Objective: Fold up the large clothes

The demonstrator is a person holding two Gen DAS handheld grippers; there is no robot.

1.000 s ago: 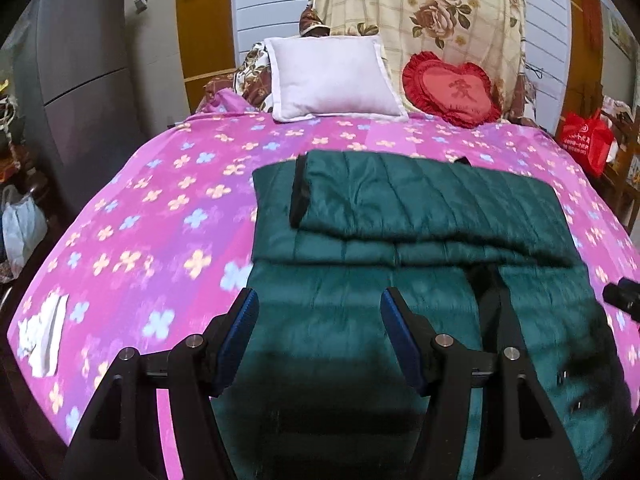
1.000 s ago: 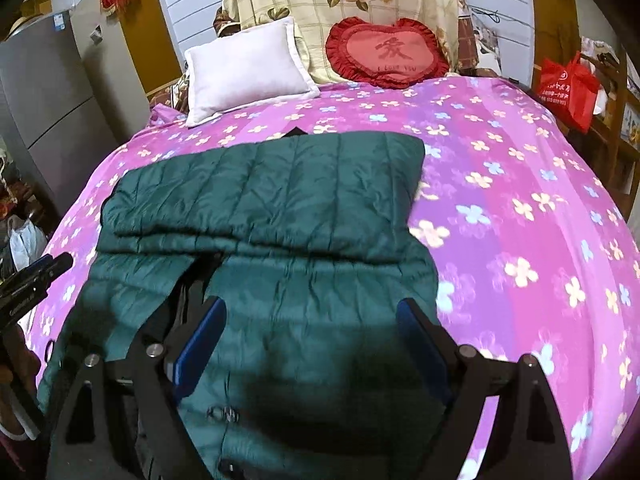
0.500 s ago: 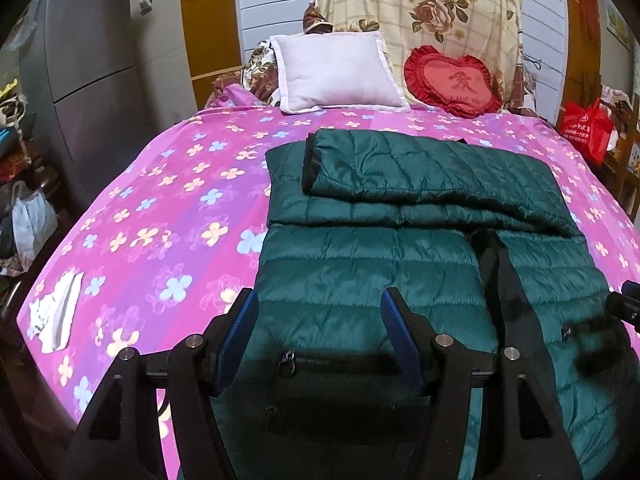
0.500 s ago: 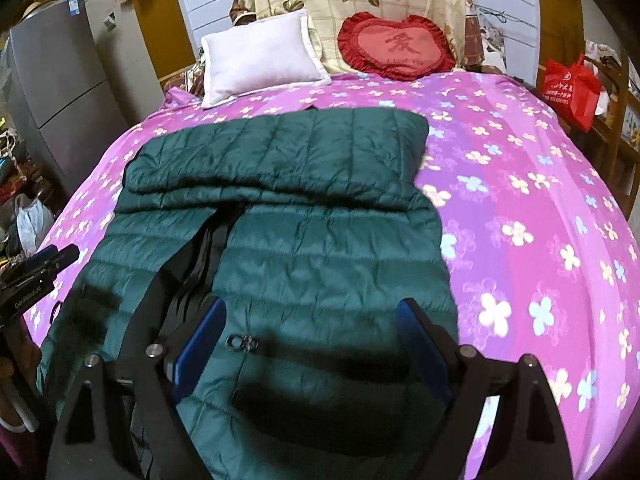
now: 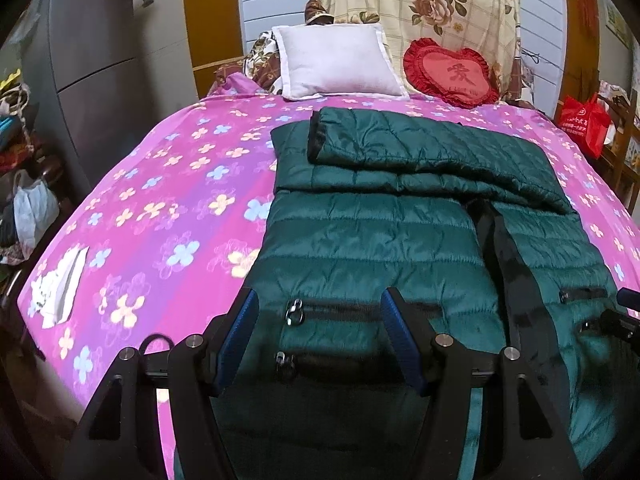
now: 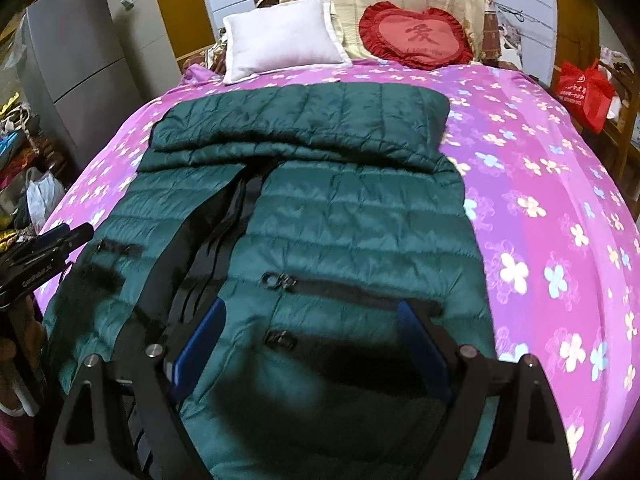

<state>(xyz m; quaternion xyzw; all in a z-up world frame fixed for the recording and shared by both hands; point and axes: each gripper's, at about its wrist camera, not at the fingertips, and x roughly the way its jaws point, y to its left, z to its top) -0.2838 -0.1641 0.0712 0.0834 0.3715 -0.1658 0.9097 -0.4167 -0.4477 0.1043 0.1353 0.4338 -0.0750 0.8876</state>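
Observation:
A dark green quilted down jacket (image 5: 380, 240) lies flat on the pink flowered bed (image 5: 160, 208), front side up, its sleeves folded across the chest at the far end. It also shows in the right wrist view (image 6: 340, 232). My left gripper (image 5: 320, 336) is open and empty, hovering over the jacket's lower left part by the pocket zips. My right gripper (image 6: 312, 344) is open and empty over the lower right part. The left gripper's tip shows at the left edge of the right wrist view (image 6: 48, 244).
A white pillow (image 5: 336, 60) and a red heart cushion (image 5: 452, 72) lean at the head of the bed. A grey fridge (image 5: 100, 60) stands left, a red bag (image 5: 584, 120) right. A white cloth (image 5: 60, 284) lies at the bed's left edge.
Both grippers have drawn back toward the foot of the bed, so the jacket's hem and pocket zips have come into view. Both stay open.

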